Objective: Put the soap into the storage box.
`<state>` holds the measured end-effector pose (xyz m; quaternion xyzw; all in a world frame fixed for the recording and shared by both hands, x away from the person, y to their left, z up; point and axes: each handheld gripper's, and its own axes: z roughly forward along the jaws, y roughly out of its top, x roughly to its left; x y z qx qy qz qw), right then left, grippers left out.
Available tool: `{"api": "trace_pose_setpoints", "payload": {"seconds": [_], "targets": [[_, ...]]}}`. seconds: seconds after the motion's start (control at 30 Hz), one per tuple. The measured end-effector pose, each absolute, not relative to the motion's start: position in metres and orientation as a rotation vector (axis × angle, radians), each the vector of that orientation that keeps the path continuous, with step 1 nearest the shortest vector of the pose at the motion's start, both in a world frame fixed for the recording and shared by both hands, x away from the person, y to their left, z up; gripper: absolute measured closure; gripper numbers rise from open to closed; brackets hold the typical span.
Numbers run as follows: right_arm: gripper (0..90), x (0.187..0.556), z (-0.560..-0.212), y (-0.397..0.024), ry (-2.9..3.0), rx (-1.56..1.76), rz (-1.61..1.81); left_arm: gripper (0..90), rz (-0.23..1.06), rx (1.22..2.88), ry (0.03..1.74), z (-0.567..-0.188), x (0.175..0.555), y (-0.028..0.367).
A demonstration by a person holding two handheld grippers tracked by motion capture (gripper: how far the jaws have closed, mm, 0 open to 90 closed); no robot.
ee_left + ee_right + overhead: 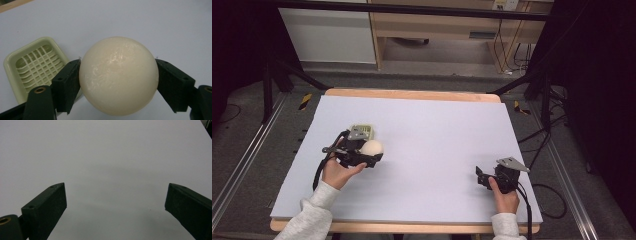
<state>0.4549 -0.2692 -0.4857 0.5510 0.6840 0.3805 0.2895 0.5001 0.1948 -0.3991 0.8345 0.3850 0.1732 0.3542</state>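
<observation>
The left claw (118, 82) has its two black jaws pressed against opposite sides of a smooth, cream-white round ball of soap (118, 76), gripping it right across its widest part, and in the high view that ball (372, 147) sits at the tip of the left claw (371, 156) over the left half of the pale lilac worktop (437, 135). Just beside it, on the far-left side, lies the pale green plastic soap dish with a slatted grid floor (35, 66), standing open and ready, and it looks like the ball is bound for that dish. To do this well, I'd judge the squeeze should stay even: a round, slick surface like this can squirt out if the jaws slide off the middle line, so carry it level, bring it squarely over the grid, and lower it until it rests before letting go. The dish's raised rim is the one thing in the way; the ball needs to clear it instead of nudging the light dish aside. Over on the right, the right claw (482, 178) hangs low above bare worktop, well apart from the action, its jaws spread wide with nothing between them (115, 207). The path between ball and dish is otherwise free.
</observation>
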Motion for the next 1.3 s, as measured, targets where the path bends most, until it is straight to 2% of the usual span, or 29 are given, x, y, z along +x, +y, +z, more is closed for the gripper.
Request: {"api": "trace_pose_setpoints", "payload": {"seconds": [1.3], "targets": [[4.2, 0.455, -0.486, -0.269, 1.826, 1.469, 1.015, 24.2, 0.517, 2.082, 1.207, -0.411, 0.549, 0.236]]}}
